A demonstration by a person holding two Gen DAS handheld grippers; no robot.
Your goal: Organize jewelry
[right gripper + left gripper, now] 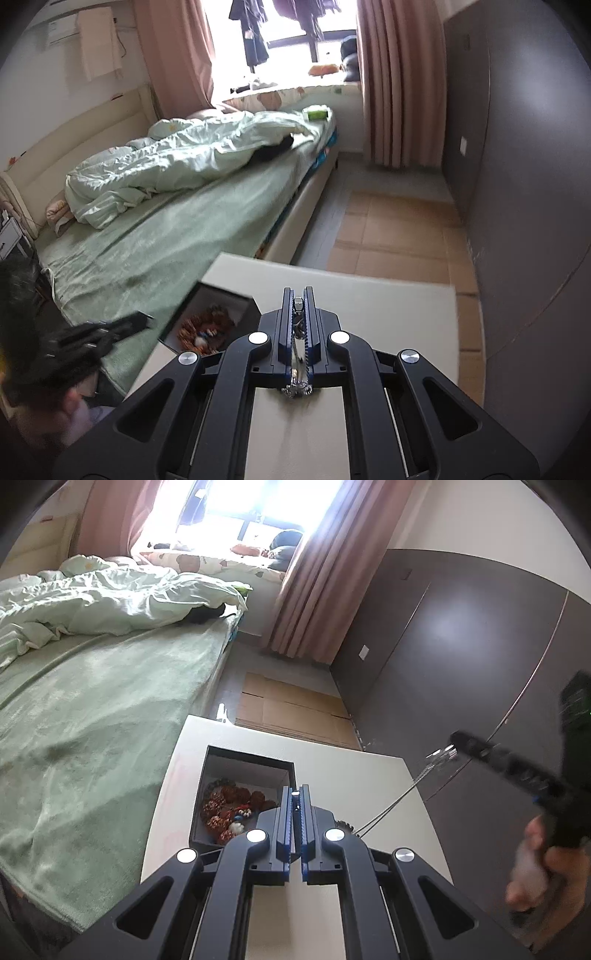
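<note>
Left wrist view, from nine o'clock across to three:

- At nine o'clock, a bed (92, 709) under a pale green blanket, rumpled duvet (92, 602) toward ten.
- Near centre, a white table (354, 771), with an open dark-rimmed box (218, 775) on its left part.
- Inside the box, a bracelet of brown carved beads (229, 808) coiled on the pale floor, at about seven o'clock from the box's far corner.
- Just right of the box, at six o'clock, the left gripper (295, 794), blue pads drawn nearly together with a thin slit between; nothing seen pinched there.
- From its right side, a thin silver chain (399, 797) stretched taut up toward two o'clock.
- At three o'clock, blurred, the right gripper (452, 740) with the chain's far end at its tip, a hand (543, 867) on its grip below.

Right wrist view, same order:

- At eight o'clock, the left gripper (142, 319), blurred, beside the box (236, 302) with beads (207, 328) inside.
- At six o'clock, the right gripper (299, 295) clamped narrow on silver chain (298, 354), links bunched at the base of the pads, above the table (391, 302).
- At three o'clock, a dark wardrobe (524, 221).
</note>
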